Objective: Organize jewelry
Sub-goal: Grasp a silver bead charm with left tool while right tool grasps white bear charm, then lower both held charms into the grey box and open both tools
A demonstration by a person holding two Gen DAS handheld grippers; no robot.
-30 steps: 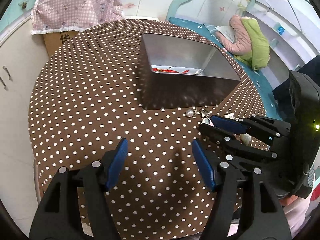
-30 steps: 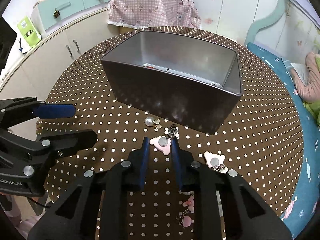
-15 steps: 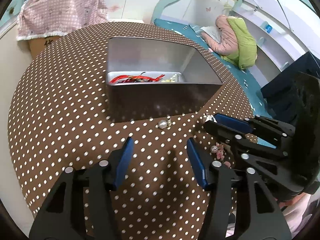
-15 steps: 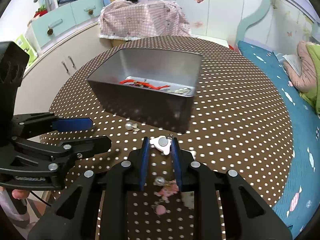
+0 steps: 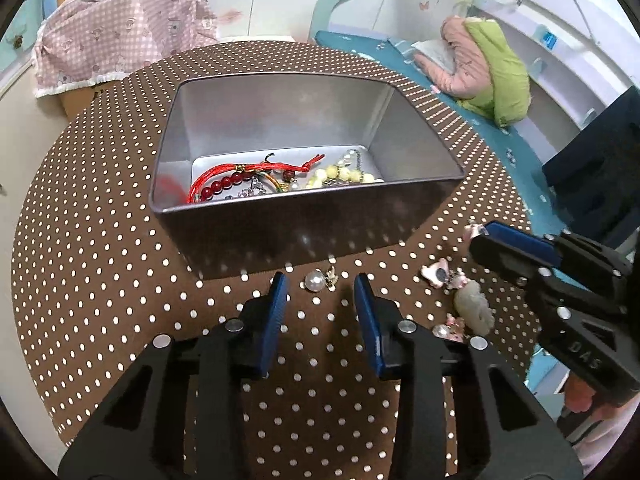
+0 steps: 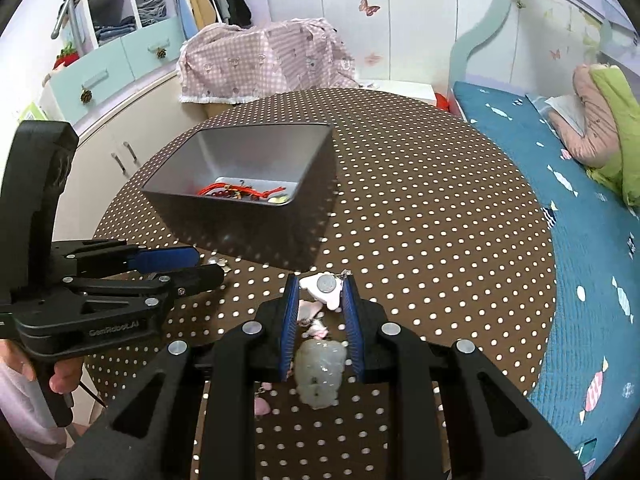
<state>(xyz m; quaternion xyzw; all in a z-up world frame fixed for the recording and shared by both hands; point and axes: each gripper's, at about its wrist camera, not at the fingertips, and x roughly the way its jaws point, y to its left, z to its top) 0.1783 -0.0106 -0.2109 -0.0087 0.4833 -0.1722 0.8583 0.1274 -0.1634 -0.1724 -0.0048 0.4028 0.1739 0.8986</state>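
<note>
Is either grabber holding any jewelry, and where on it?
The right gripper pinches a pale pink bear-shaped earring card by its two side edges. The left gripper, closing, holds nothing; the pearl earring lies between its fingers.

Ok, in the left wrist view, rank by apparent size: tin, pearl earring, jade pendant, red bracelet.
1. Tin, by far.
2. Red bracelet.
3. Jade pendant.
4. Pearl earring.
The bracelet lies farther from the camera, down in the tin, so its lead over the pendant is, if anything, understated.

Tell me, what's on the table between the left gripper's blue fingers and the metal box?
A pearl earring lies there on the dotted tablecloth, just ahead of the left gripper and before the box. The left wrist view shows it best.
</note>
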